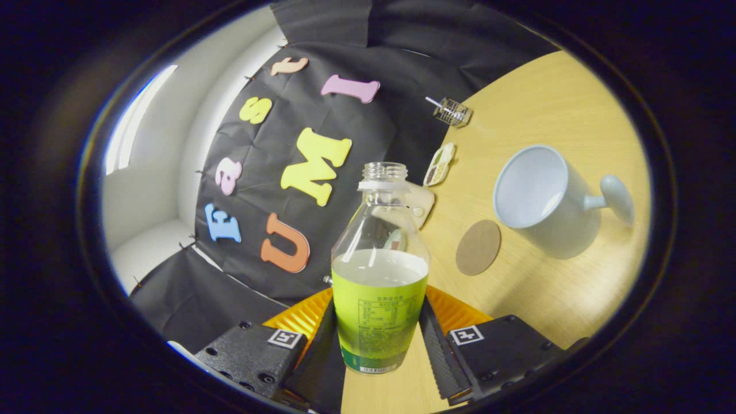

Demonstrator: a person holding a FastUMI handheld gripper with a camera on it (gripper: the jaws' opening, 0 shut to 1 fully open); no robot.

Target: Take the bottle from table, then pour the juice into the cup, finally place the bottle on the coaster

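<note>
With its 2 fingers pressed on the label, the tool (pixel 379 336) grips the uncapped bottle (pixel 379 287), half full of pale juice. Beyond it, the cup (pixel 540 198) sits empty beside the coaster (pixel 478 247).

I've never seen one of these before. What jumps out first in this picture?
First the uncapped bottle, held between the gripper fingers, which press on its green label from both sides. Beyond it on the wooden table a pale mug-like cup shows its empty inside, handle pointing away from the bottle. A round brown coaster lies flat between bottle and cup.
</note>
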